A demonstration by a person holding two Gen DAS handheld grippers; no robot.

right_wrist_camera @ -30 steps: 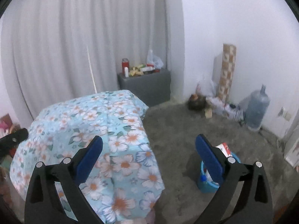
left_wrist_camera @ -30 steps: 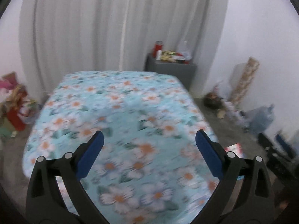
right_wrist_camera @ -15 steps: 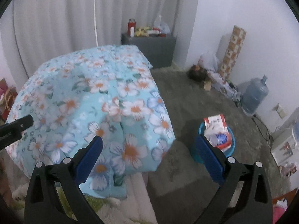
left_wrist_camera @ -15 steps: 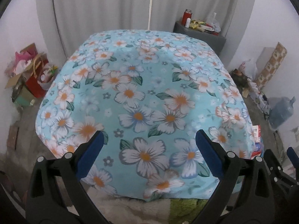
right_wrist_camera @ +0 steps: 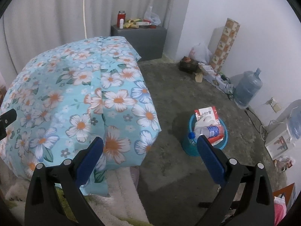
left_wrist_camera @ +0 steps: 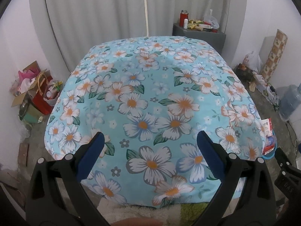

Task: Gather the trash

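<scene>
Right wrist view: the blue bin (right_wrist_camera: 223,131), stuffed with a bottle (right_wrist_camera: 205,131) and cartons, sits on grey floor beside the floral-covered bed (right_wrist_camera: 84,98), just beyond the released, empty right gripper (right_wrist_camera: 150,150). Left gripper (left_wrist_camera: 150,146), likewise spread, hovers over the bed.

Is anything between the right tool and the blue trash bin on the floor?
Nothing visible. The right tool hangs open and empty above bare grey floor, and the blue bin, already stuffed with a bottle and packaging, stands clear of the floral cover.
</scene>
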